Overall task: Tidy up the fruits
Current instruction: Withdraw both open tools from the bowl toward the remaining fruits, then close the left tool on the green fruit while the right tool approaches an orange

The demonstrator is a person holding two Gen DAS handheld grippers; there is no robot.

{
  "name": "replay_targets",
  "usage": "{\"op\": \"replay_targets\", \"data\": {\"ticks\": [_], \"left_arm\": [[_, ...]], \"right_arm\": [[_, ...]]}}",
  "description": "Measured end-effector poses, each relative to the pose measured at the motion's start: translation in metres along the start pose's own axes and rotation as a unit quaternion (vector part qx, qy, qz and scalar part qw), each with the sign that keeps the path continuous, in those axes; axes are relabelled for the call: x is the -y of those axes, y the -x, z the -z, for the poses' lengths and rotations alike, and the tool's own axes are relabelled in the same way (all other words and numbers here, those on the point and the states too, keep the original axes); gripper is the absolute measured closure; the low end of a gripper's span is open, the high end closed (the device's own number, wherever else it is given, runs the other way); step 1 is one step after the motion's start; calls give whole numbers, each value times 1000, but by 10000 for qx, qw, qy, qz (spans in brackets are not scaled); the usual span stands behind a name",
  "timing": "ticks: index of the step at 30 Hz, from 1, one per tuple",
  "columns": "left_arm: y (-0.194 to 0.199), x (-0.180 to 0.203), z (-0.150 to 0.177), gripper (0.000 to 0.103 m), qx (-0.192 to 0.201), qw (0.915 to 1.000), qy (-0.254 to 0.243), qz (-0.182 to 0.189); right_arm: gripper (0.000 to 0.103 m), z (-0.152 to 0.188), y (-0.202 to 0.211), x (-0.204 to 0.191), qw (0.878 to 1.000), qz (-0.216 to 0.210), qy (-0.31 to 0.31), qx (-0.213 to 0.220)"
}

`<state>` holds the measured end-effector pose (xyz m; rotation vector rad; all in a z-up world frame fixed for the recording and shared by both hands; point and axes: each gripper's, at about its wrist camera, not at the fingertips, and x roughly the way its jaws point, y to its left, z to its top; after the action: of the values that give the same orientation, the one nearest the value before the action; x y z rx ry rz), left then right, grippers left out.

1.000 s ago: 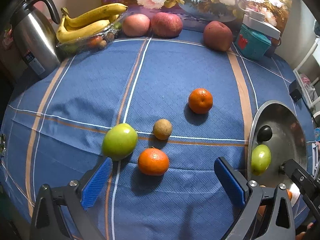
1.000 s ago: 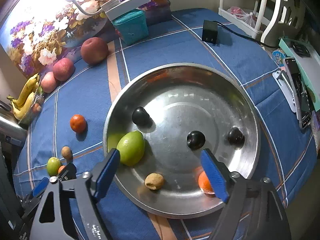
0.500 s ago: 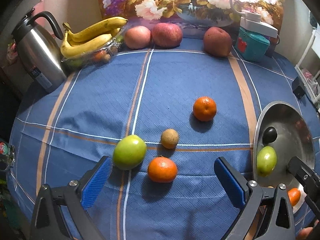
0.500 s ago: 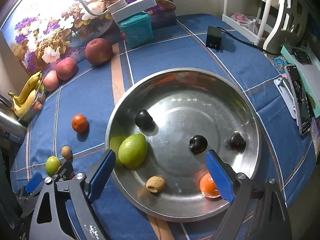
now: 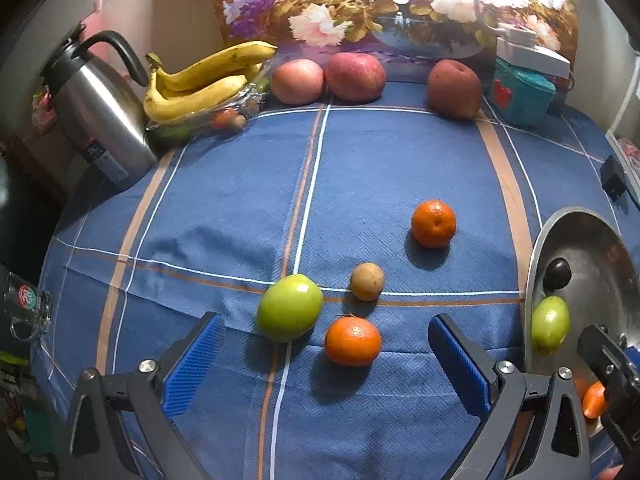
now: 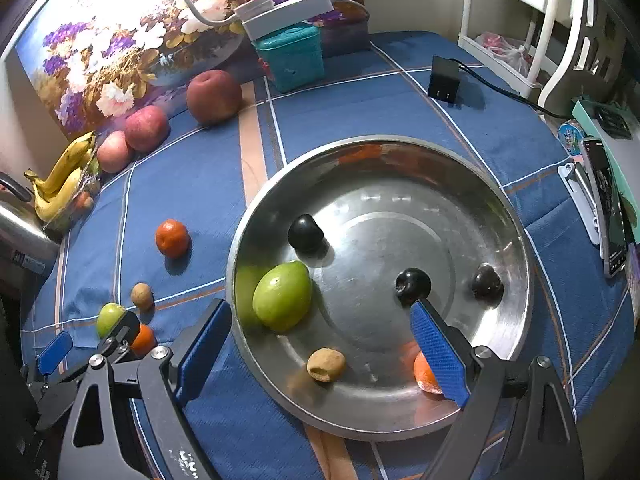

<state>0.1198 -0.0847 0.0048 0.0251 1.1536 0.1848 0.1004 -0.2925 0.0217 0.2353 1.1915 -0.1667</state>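
The left claw [image 5: 320,360] hangs spread wide and empty above the near edge of the worktop [image 5: 400,168], with the nearest orange [image 5: 353,341] between its blue pads and the green apple [image 5: 289,307] just beside it. The right claw [image 6: 320,350] is likewise spread and empty over the steel bowl [image 6: 400,144] towards the right edge, where some fruit already lies. To take the orange cleanly, the left claw should probably drop straight down, centred on it, clear of the apple and the small brown fruit [image 5: 367,281], and then close gently so it does not roll.
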Motion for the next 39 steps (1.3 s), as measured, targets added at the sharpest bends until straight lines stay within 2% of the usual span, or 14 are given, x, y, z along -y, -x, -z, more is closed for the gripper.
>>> {"op": "replay_targets", "data": {"ticks": [8,13,19,24,28,30,32,35,39], "left_arm": [[3,-24,-2,0,41,9994,301,194],[17,-48,-8,0,424,9970,582,299],[21,-77,-7,0,253,9934,991,518],[22,-88,-1,0,104,9923,1124,505],[21,-95,3,0,21,9902,1180,741],[24,-97,4,0,103,9896,1196,793],[20,-98,0,0,166,9903,1133,790],[2,-95,-17,0,34,9939,959,549],[-31,-99,-48,1,-122,9946,873,554]], "right_arm": [[12,3,-1,-6,10000,21,48,-79],[12,6,5,-14,9998,-29,190,21],[12,4,19,-24,9995,-137,233,149],[12,8,32,-40,9985,-215,481,177],[12,13,39,-47,9978,-329,541,190],[12,16,41,-51,9974,-393,566,195],[12,17,43,-55,9968,-476,604,232],[12,10,38,-64,9969,-510,537,266],[12,-24,13,-87,9971,-236,702,168]]}}
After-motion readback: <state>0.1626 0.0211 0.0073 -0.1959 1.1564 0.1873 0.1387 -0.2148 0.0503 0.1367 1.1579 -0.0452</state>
